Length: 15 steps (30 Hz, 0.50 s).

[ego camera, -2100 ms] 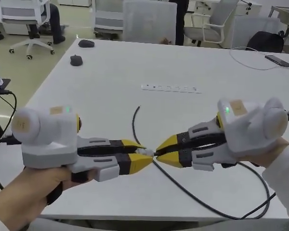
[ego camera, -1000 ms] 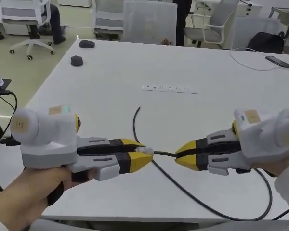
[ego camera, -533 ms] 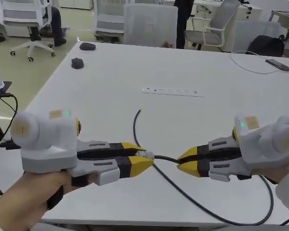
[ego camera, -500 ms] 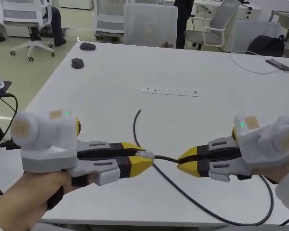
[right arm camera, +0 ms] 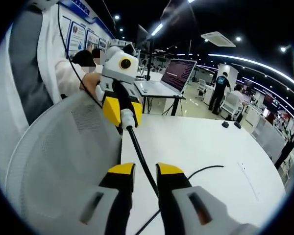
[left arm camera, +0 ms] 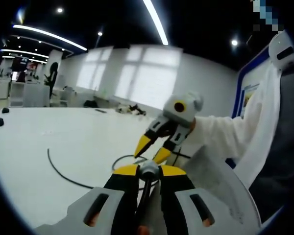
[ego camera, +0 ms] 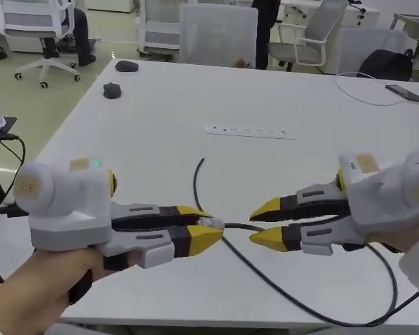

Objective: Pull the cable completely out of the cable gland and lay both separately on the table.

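My left gripper [ego camera: 207,229] is shut on the small white cable gland [ego camera: 214,223], held above the white table [ego camera: 160,118]. From the gland a black cable [ego camera: 194,183] runs right between the two spread yellow fingers of my right gripper [ego camera: 263,223], which is open and loose around it. The cable then loops on the table at the near right. In the left gripper view the gland [left arm camera: 149,168] sits between my jaws, with the right gripper [left arm camera: 154,146] open just beyond. In the right gripper view the cable [right arm camera: 137,147] leads from my open gripper [right arm camera: 144,171] up to the gland [right arm camera: 127,119].
A white power strip [ego camera: 246,131] lies mid-table. Two dark mice [ego camera: 111,90] sit at the far left, a phone [ego camera: 405,90] and a thin white cord at the far right. Office chairs [ego camera: 216,31] stand behind the table. The near table edge is just below the grippers.
My right gripper slid right along the cable, away from the gland, and has now opened its jaws. The left gripper has stayed shut on the gland.
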Motion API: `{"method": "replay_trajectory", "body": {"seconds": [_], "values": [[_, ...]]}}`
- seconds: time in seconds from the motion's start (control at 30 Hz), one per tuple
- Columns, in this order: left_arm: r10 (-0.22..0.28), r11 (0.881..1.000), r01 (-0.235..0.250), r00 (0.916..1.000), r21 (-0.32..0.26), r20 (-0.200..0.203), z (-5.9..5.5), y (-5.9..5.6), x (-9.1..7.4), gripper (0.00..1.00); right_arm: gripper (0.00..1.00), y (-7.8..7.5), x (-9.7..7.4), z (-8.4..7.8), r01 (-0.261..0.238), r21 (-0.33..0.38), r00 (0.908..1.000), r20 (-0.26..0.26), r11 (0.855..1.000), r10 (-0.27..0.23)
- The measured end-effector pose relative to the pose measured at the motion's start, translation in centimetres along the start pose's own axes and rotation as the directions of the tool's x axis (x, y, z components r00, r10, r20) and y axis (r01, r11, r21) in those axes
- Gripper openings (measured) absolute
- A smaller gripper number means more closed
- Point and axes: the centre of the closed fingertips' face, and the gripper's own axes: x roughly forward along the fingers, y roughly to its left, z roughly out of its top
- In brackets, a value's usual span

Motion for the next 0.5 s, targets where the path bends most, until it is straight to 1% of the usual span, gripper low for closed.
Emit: {"method": "replay_trajectory", "body": {"seconds": [0.17, 0.37, 0.5], "values": [[0.002, 1.000, -0.002, 1.0000, -0.002, 0.002, 0.0, 0.1, -0.1, 0.16, 0.18, 0.5, 0.8, 1.5, -0.022, -0.021, 0.9992, 0.035, 1.000, 0.022], [-0.004, 1.000, 0.004, 1.0000, -0.003, -0.005, -0.1, 0.0, 0.0, 0.16, 0.16, 0.7, 1.2, 2.2, -0.040, -0.044, 0.9978, 0.052, 0.998, 0.043], [-0.004, 1.000, 0.004, 1.0000, -0.004, -0.003, -0.1, 0.0, 0.0, 0.16, 0.09, 1.0, 1.4, 2.4, -0.055, -0.051, 0.9966, 0.058, 0.997, 0.058]]}}
